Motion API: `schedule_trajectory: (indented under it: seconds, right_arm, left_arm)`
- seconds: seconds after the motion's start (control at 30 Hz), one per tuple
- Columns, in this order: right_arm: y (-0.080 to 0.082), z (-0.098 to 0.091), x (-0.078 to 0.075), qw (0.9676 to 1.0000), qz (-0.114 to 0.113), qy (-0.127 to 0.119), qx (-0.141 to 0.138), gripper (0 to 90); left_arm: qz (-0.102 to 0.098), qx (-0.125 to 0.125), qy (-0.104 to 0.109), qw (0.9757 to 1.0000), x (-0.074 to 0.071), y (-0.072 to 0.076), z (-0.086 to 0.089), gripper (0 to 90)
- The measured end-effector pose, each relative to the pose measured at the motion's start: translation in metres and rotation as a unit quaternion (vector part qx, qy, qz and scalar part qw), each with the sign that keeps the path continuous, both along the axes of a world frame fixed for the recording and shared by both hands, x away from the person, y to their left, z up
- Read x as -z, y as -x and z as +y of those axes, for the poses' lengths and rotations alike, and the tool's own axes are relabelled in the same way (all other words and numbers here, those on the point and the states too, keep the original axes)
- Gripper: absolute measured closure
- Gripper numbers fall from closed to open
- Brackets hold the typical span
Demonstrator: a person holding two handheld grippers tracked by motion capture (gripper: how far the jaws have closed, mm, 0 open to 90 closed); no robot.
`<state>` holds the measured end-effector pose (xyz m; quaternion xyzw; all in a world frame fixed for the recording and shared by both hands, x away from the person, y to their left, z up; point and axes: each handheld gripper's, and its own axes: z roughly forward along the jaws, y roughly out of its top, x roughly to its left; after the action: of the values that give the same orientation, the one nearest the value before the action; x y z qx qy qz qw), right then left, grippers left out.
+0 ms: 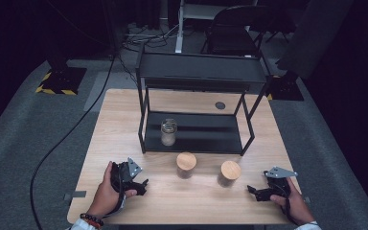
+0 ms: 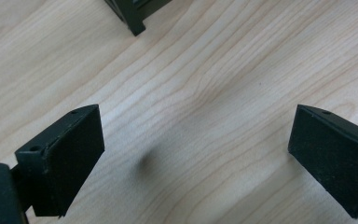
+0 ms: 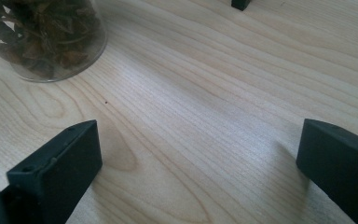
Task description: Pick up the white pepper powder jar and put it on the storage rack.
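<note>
Two glass jars with wooden lids stand on the wooden table (image 1: 124, 115), one near the middle (image 1: 186, 165) and one to its right (image 1: 230, 173). A third, lidless glass jar (image 1: 168, 132) sits on the lower shelf of the black metal rack (image 1: 199, 72). My left gripper (image 1: 143, 184) rests low at the table's front left, open, with bare wood between its pads (image 2: 70, 158). My right gripper (image 1: 252, 190) lies at the front right, open, nothing between its pads (image 3: 58, 163). The base of a jar with dried leaves (image 3: 46, 37) shows at the upper left of the right gripper view.
A rack foot (image 2: 135, 21) stands ahead of the left gripper, and another rack foot (image 3: 240, 3) lies far ahead of the right one. A round dark cable port (image 1: 220, 105) is set in the tabletop behind the rack. A black cable (image 1: 72, 129) trails over the carpet at left.
</note>
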<state>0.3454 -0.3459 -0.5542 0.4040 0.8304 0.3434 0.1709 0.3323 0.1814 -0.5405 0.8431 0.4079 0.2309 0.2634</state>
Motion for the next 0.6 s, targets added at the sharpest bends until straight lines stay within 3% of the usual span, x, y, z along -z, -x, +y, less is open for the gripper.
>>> schedule_trajectory:
  seconds: [0.07,0.6]
  right_arm:
    - [0.000,0.000,0.000,1.0000,0.000,0.000,0.000,0.0]
    - [0.000,0.000,0.000,1.0000,0.000,0.000,0.000,0.0]
  left_arm:
    - [-0.001,-0.002,-0.002,1.0000,0.001,0.000,0.002,3.2]
    - [0.021,-0.019,0.059,0.9979,0.010,0.004,0.024,1.2]
